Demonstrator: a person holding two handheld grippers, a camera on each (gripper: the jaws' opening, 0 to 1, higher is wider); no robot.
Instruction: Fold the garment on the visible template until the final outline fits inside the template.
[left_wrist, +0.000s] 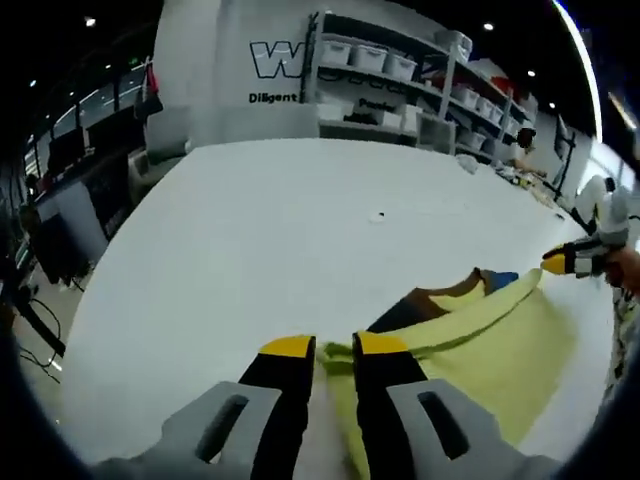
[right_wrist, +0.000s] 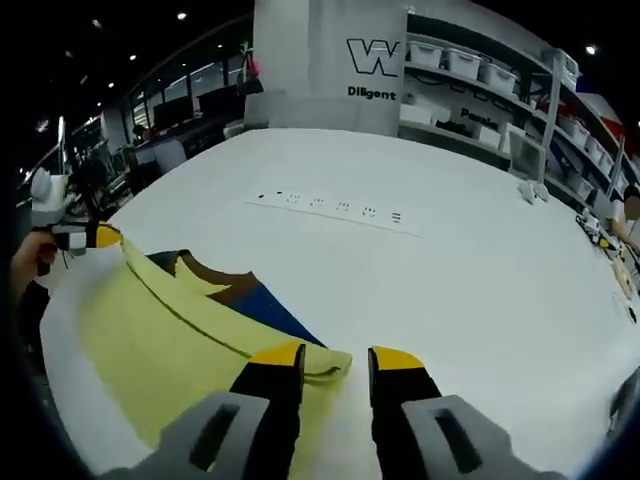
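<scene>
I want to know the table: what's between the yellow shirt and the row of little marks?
In the right gripper view, nothing: just bare white table between the yellow shirt and the row of little marks.

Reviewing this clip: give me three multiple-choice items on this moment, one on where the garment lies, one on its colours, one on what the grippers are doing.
1. Where does the garment lie?
A. On the white table
B. On a shelf
C. On the floor

2. What is the main colour of the folded-over cloth?
A. Red
B. Pale yellow
C. Green

3. How do the two grippers stand to the garment?
A. Both far off it
B. One on a bin
C. Each at one end of the folded edge

Answers:
1 A, the cloth lies spread on the white tabletop in both views.
2 B, yellow covers most of it, with brown and blue patches showing beyond the fold.
3 C, the left gripper and the right gripper each sit at a corner of the fold.
</scene>
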